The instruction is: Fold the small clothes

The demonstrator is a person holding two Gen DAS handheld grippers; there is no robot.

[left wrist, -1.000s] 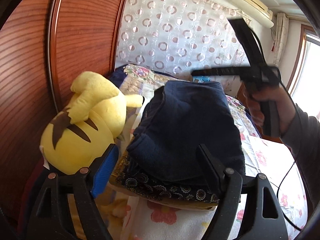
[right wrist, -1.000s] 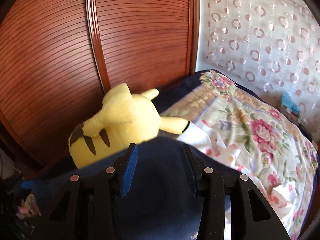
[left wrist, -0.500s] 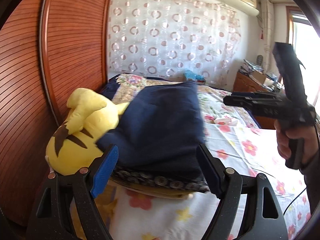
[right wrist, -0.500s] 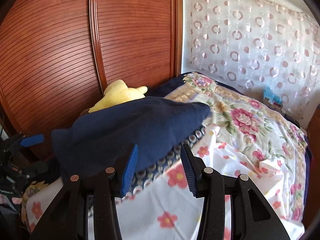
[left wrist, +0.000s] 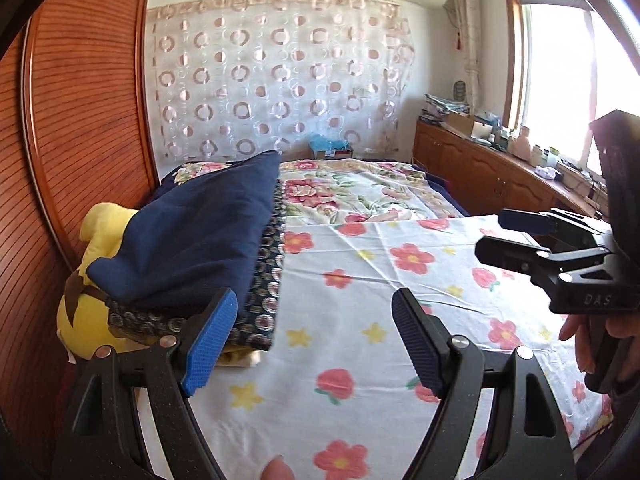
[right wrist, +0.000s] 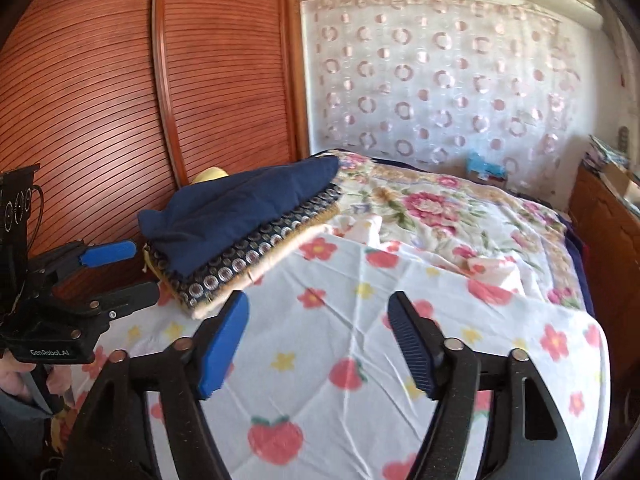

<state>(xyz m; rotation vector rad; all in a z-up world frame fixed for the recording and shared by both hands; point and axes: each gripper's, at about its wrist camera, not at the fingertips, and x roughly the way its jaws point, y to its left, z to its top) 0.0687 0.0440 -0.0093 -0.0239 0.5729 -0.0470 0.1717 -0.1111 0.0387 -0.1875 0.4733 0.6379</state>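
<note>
the folded navy garment (left wrist: 192, 236) is seen lying on top of a small stack at the head-side edge of the bed (left wrist: 360, 312), over a dark circle-patterned piece (left wrist: 264, 288) and a pale yellowish piece (right wrist: 280, 248), so that finished items are kept together and out of the way. the stack is set just beside a yellow plush toy (left wrist: 86, 320), which is partly covered by it, and near the slatted wooden wardrobe (right wrist: 100, 100). the left gripper (left wrist: 312, 340) is held above the flower-printed sheet, its fingers spread wide with nothing between them, and the right gripper (right wrist: 318, 340) is likewise held open and empty over the sheet. both are kept apart from the stack, which suggests that the placing is judged done and the open bedding in front is being kept free as the folding surface. no unfolded garment is shown in either view, so what is to be folded next cannot be told.
</note>
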